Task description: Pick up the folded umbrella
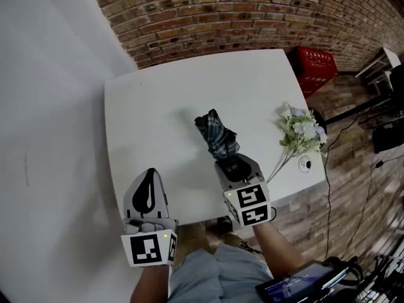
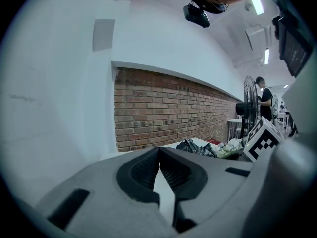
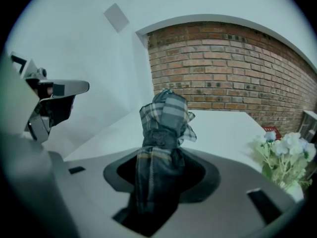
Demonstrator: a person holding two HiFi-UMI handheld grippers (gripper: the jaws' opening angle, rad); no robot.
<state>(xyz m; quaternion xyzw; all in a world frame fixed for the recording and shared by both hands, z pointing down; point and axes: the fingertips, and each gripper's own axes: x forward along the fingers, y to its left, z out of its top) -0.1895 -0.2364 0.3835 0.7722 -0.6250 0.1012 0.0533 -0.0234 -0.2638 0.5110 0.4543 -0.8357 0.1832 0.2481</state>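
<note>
Over the table's [image 1: 158, 93] front edge we hold the umbrella [image 1: 216, 134] by its lower end, right gripper [image 1: 228, 163] clamped around it: soft cloth, stiff core, likely light. Left gripper [image 1: 149, 175] closed on nothing.

Folded umbrella [image 1: 216, 134]: dark navy-grey plaid, crossed by pale stripes. Table [image 1: 158, 100]: plain white. Wall [image 1: 252, 11]: red-brown brick, pale mortar lines noted. Crate [image 1: 317, 65]: red. Flowers [image 1: 303, 128]: white and pale lilac, green leaves. Left gripper [image 1: 150, 172] and right gripper [image 1: 229, 163]: grey shells, black-and-white square markers recorded.
</note>
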